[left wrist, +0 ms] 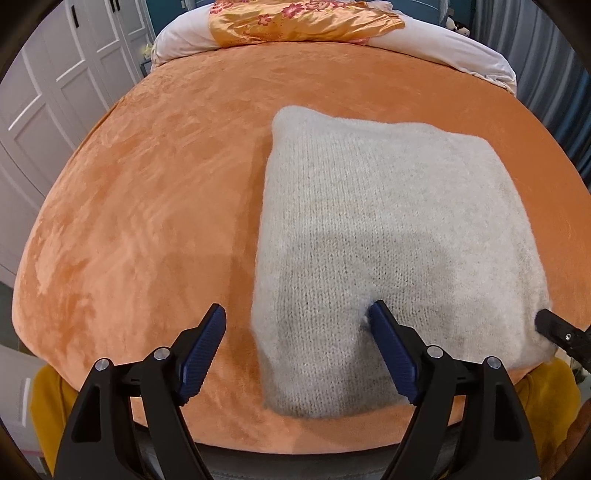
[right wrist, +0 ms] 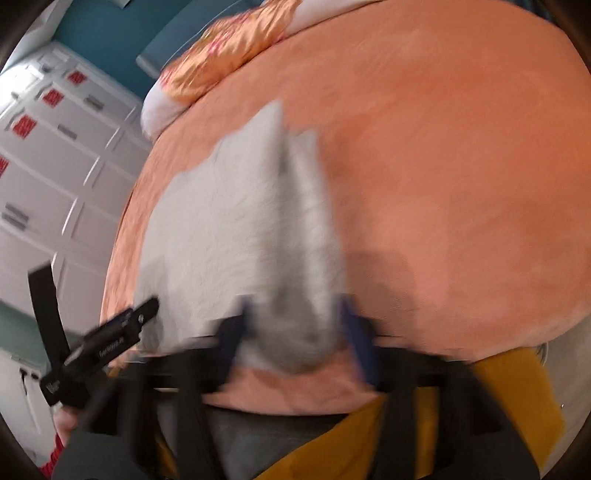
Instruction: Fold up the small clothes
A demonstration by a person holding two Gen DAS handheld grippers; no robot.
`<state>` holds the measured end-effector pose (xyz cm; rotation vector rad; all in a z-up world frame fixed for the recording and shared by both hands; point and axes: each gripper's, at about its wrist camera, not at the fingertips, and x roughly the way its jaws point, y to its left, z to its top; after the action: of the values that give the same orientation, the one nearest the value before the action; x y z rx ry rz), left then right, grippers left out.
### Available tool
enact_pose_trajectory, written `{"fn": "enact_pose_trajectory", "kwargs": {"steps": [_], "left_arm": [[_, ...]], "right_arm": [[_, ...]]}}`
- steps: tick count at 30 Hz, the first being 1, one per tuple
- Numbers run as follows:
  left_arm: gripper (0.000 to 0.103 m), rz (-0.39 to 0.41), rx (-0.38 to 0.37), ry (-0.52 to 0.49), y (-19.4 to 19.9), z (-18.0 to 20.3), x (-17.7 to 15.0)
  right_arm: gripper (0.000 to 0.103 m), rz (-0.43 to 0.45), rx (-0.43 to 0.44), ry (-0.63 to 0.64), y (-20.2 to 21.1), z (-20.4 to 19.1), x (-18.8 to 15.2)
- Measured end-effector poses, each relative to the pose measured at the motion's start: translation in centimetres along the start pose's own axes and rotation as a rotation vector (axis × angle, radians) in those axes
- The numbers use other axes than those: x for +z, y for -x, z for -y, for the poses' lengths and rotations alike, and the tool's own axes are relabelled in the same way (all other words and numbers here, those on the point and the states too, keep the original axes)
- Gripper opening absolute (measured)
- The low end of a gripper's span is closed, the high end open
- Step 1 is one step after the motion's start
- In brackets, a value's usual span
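Folded grey knit sweater [left wrist: 388, 229] lies flat on the orange plush bedspread [left wrist: 155, 206], toward the near edge of the bed, roughly rectangular, stitch ribs running lengthwise.

Left gripper [left wrist: 295, 317]: jaws wide apart, nothing clamped. It straddles the sweater's near-left edge: the right blue pad tip presses a dimple into the knit, the left pad sits over bare bedspread, off the fabric.

Right gripper [right wrist: 295, 325]: view is motion-blurred. Jaws narrow, with a bunched fold of the sweater [right wrist: 236, 229] pinched between the blue pads; that edge stands up from the bed as a ridge running away from the gripper. In the left wrist view only a black fingertip of it shows, at the sweater's near-right corner.

The left gripper's finger [right wrist: 122, 325] shows in the right wrist view, tip touching the sweater's near-left edge.

Further out: white bedding [left wrist: 461, 48] and an orange floral satin cloth [left wrist: 295, 18] at the far end of the bed, white panelled wardrobe doors [left wrist: 55, 92] to the left, white drawer fronts with red labels [right wrist: 51, 122], teal wall [right wrist: 110, 33]. Mustard-yellow fabric [right wrist: 517, 387] below the bed's near edge.
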<state>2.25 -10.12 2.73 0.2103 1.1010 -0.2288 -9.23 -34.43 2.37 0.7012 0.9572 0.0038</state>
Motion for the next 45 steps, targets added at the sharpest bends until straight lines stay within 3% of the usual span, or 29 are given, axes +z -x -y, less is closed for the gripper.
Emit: {"fn": "enact_pose_trajectory", "kwargs": {"steps": [2,4,7,8,11,13,15,17,24,30,41,43,44,45], "left_arm": [[0.078,0.011,0.009,-0.004,0.5,-0.1,0.0],[0.079,-0.003,0.008,-0.011,0.2,-0.1,-0.3],[0.079,-0.034,-0.021,0.019,-0.8,-0.1,-0.6],[0.079,-0.043,-0.032,0.024,-1.0,-0.1,-0.6],[0.078,-0.026,-0.046,0.022,0.0,-0.1,-0.2],[0.081,-0.027,-0.098,0.049,0.5,-0.5,0.2],[0.087,-0.025,-0.156,0.096,0.9,-1.1,0.9],[0.087,-0.019,-0.191,0.127,0.9,-1.5,1.5],[0.093,-0.123,-0.223,0.191,-3.2,-1.4,3.2],[0.098,-0.119,-0.24,0.222,-5.1,-1.0,4.0],[0.098,-0.111,-0.301,0.209,-7.2,-0.7,5.1],[0.098,-0.12,-0.327,0.203,-7.3,-1.0,5.2],[0.094,-0.125,-0.346,0.202,-7.3,-1.1,5.2],[0.086,-0.13,-0.374,0.203,-7.1,-1.4,5.2]], "right_arm": [[0.012,0.101,0.071,0.036,2.9,-1.4,0.0],[0.011,0.105,0.058,0.014,3.2,-0.9,0.2],[0.012,-0.087,-0.095,-0.019,-2.4,2.6,-0.6],[0.013,-0.09,-0.076,-0.041,-2.8,3.2,-0.9],[0.026,-0.028,-0.031,-0.059,-0.9,2.6,0.1],[0.053,0.014,-0.025,-0.071,0.2,2.4,0.3],[0.067,0.047,-0.01,-0.079,0.5,2.3,1.1],[0.069,0.028,-0.005,-0.072,-0.3,2.4,1.5],[0.071,-0.08,-0.015,-0.058,-5.3,1.3,2.1],[0.081,-0.071,0.001,-0.058,-7.2,0.8,2.5],[0.08,-0.09,0.024,-0.043,-9.0,0.4,4.5],[0.061,-0.113,0.075,-0.064,-9.4,0.4,4.8],[0.058,-0.115,0.081,-0.076,-9.4,0.4,5.0],[0.049,-0.116,0.085,-0.08,-9.3,0.4,5.1]]}}
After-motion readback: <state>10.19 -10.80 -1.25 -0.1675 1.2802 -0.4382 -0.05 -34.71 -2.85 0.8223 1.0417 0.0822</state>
